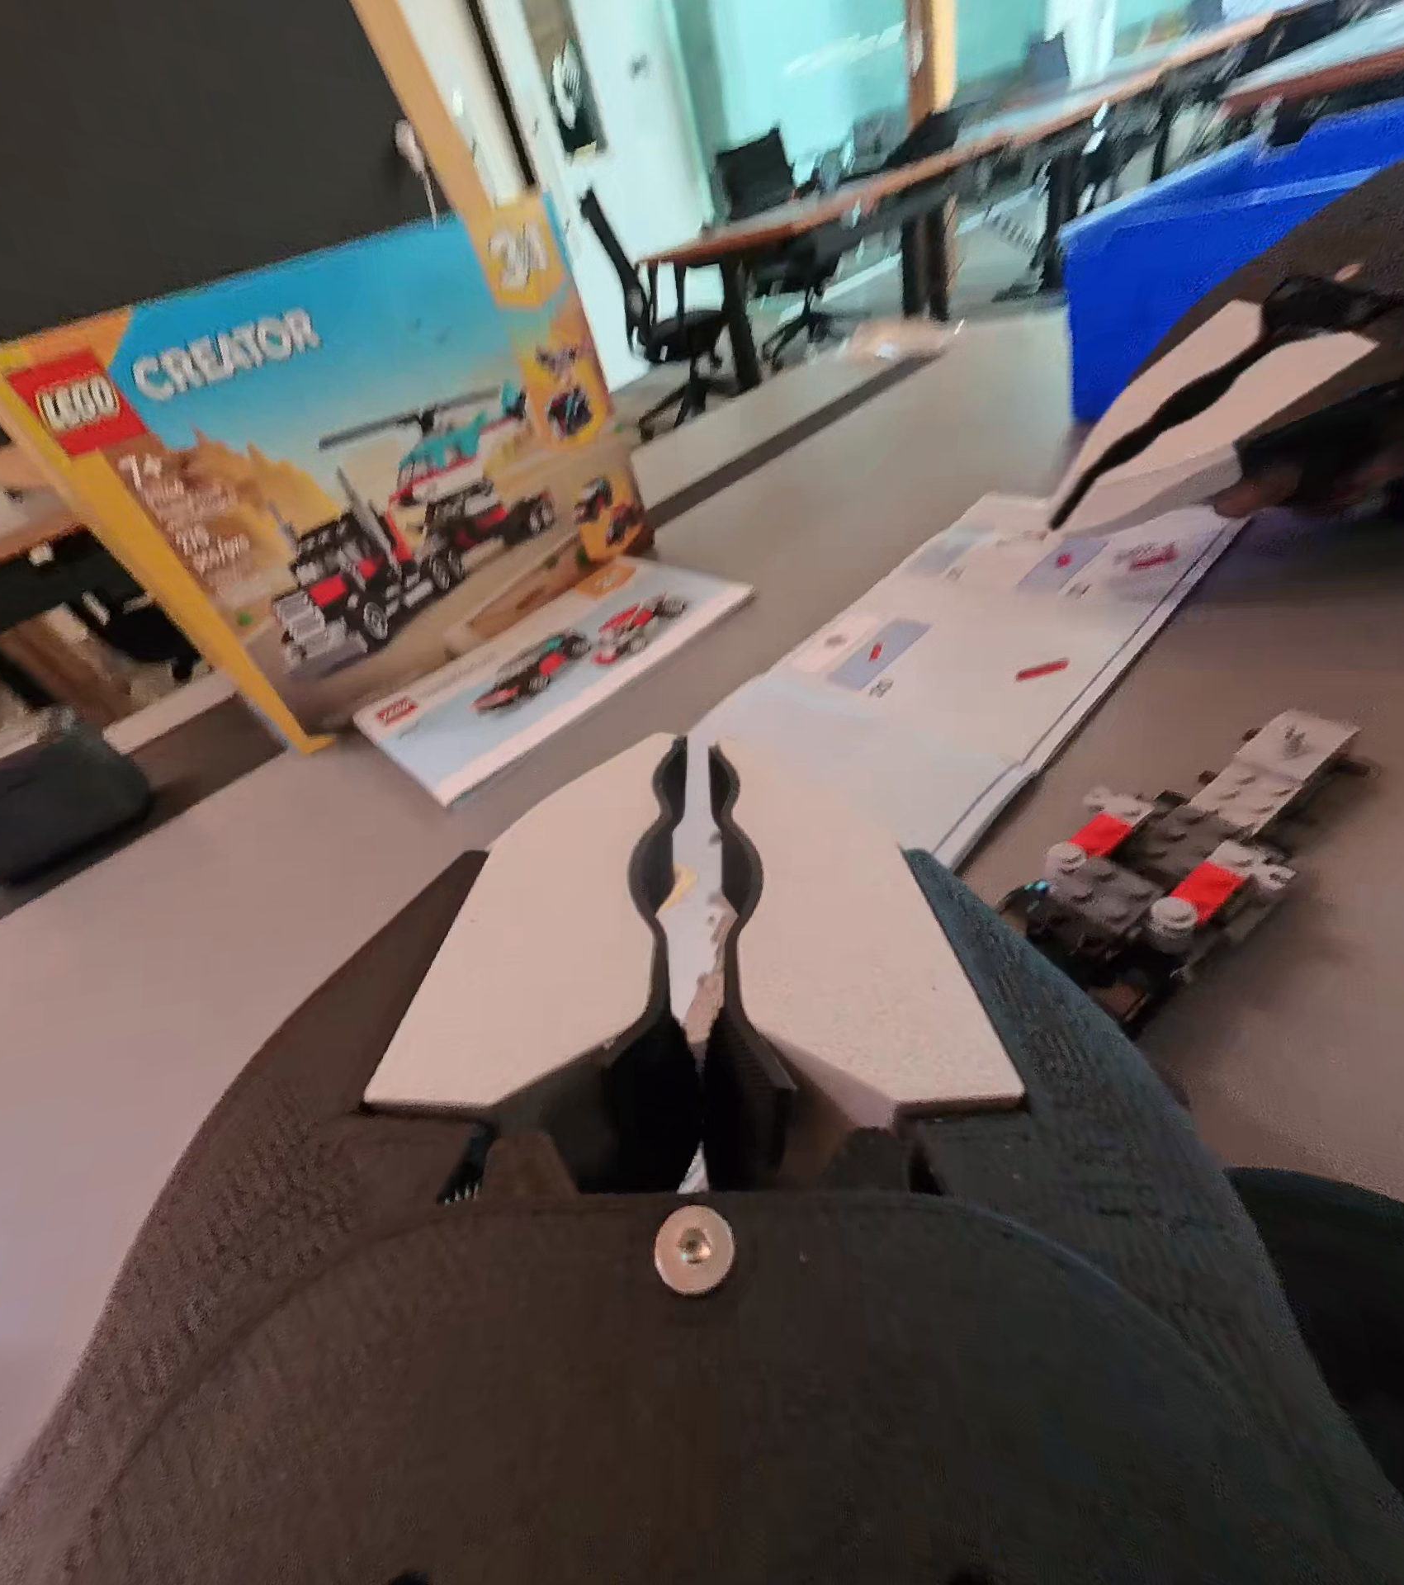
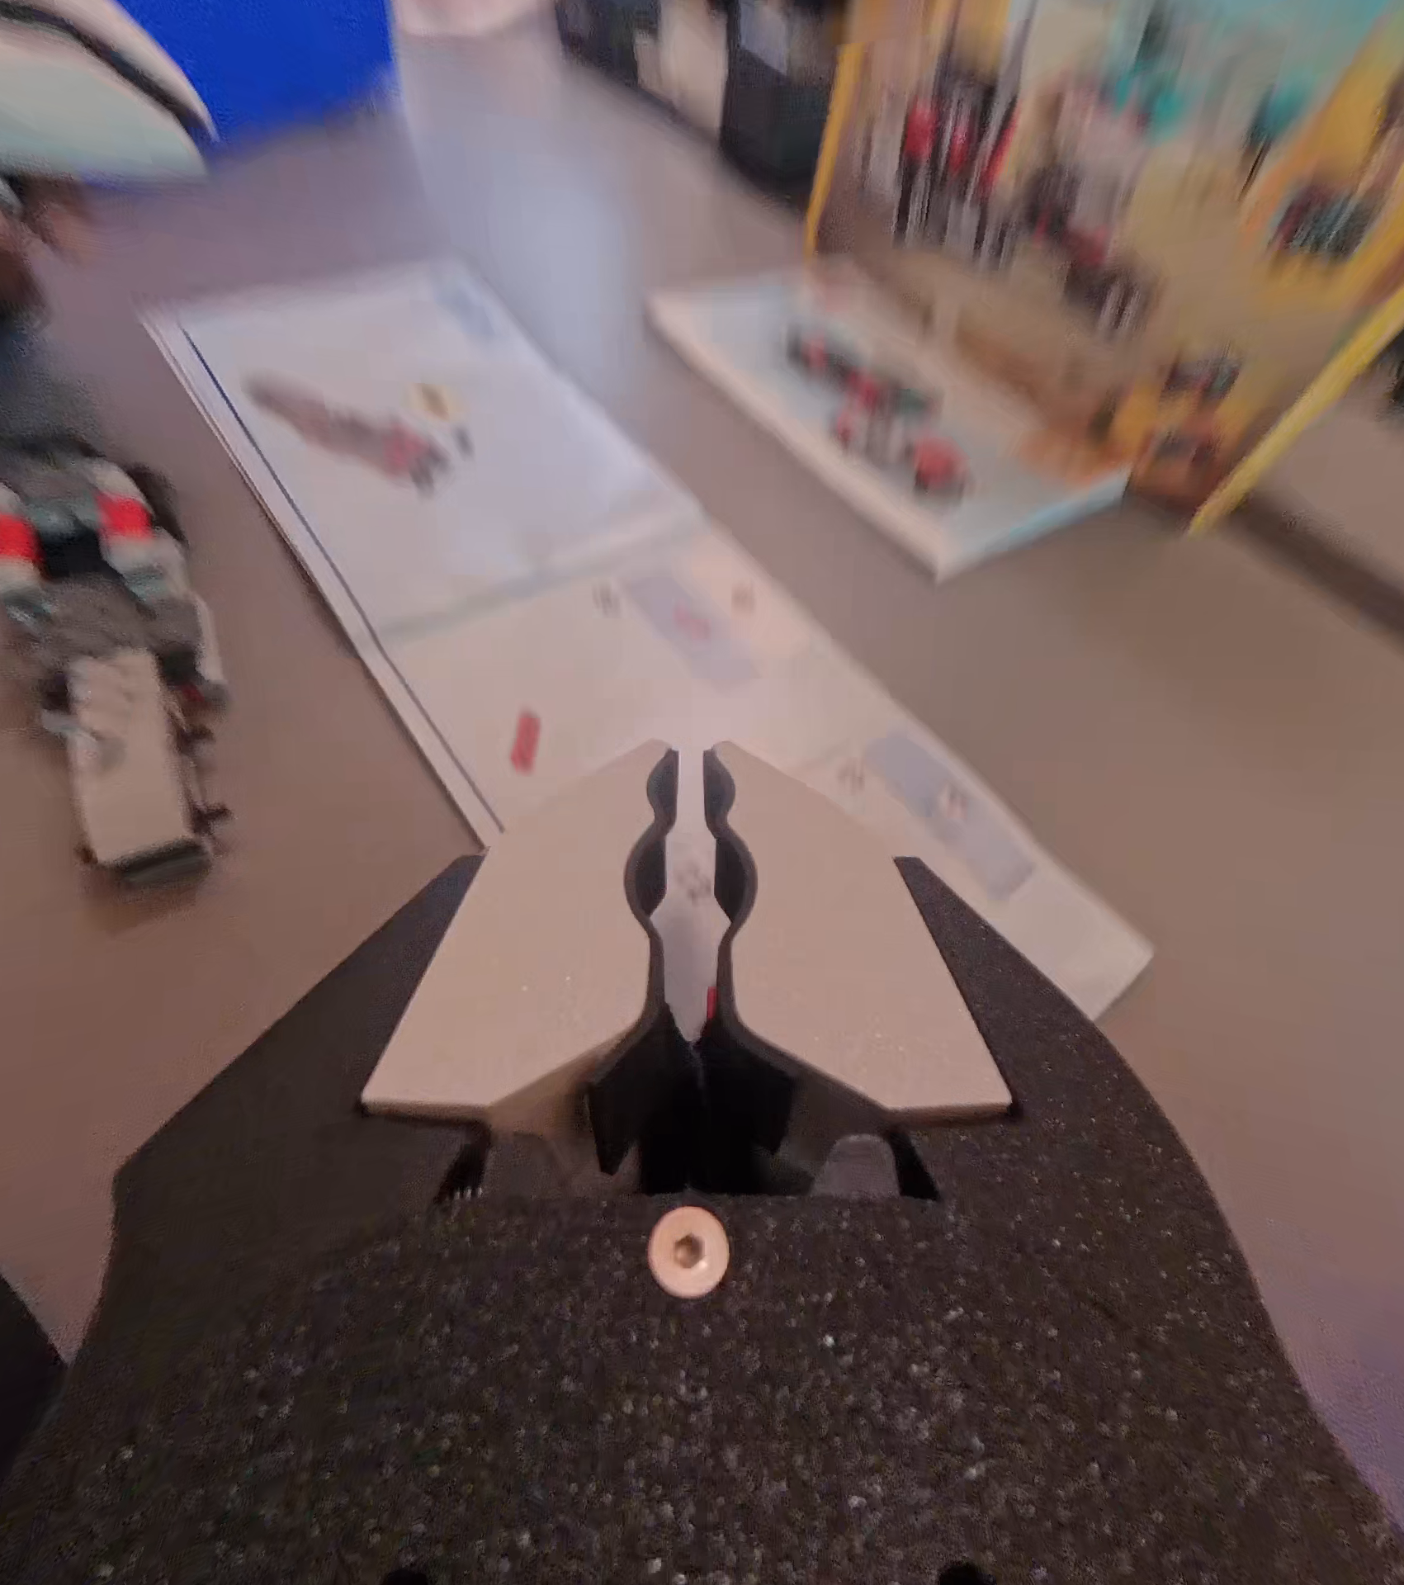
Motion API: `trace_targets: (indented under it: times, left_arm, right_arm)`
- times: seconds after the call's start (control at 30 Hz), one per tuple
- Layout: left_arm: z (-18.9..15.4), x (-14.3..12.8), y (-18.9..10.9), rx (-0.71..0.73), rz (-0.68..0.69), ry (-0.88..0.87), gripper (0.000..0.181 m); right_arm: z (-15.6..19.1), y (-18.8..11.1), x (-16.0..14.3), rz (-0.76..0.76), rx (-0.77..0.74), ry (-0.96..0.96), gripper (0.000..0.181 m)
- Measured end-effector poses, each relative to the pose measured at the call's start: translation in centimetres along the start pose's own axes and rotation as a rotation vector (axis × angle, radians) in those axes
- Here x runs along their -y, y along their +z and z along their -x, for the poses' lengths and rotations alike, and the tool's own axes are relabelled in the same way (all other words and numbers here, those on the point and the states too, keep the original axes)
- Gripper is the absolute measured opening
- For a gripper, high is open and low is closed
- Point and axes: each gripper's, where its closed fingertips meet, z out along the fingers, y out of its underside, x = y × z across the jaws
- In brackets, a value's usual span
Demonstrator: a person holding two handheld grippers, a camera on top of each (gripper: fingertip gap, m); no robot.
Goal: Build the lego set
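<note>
Lying flat on the grey table (image 1: 124, 986), one open instruction booklet (image 1: 981, 652) serves as the landmark. One partly built lego model (image 1: 1178, 866), grey and black with two red pieces, rests on the table just beside the booklet's long edge, apart from both grippers. One closed booklet (image 1: 561, 677) lies on the booklet's other side, and one set box (image 1: 321, 515) stands upright just behind that closed booklet. One blue bin (image 1: 1195, 257) stands beyond the open booklet's far end.

Two grippers are visible. The left gripper (image 1: 698, 755) hovers over the near end of the open booklet, its fingers nearly together with only a narrow slit between them and nothing held. The right gripper (image 2: 691, 755) points over the booklet's opposite end, likewise almost closed and empty; in the left wrist view its tips (image 1: 1063, 515) come down at the booklet's page.

Bare table surface stretches on the near side of the booklet and around the model. The right wrist view is blurred.
</note>
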Motion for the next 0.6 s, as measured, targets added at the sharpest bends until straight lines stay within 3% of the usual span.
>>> trace_targets:
  times: [0.1,0.33,0.47,0.53,0.6]
  left_arm:
    - [0.3,-1.6,0.2,0.02,0.097,-0.031,0.008]
    - [0.8,-1.9,0.2,0.058,0.129,-0.015,0.009]
    - [1.1,-2.6,0.2,0.073,0.17,-0.023,0.01]
    - [1.1,-2.7,0.2,0.078,0.176,-0.009,0.01]
    - [0.9,-2.5,0.1,0.077,0.161,0.012,0.01]
  right_arm:
    - [0.2,1.0,-3.3,0.238,0.005,0.026,0.004]
    - [2.8,1.2,-2.9,0.225,0.168,0.033,0.001]
    - [3.1,0.8,-2.9,0.239,0.139,-0.069,0.006]
    - [3.2,-0.1,-1.0,0.207,0.084,-0.143,0.018]
    - [4.3,-2.7,3.8,0.051,0.045,-0.193,0.022]
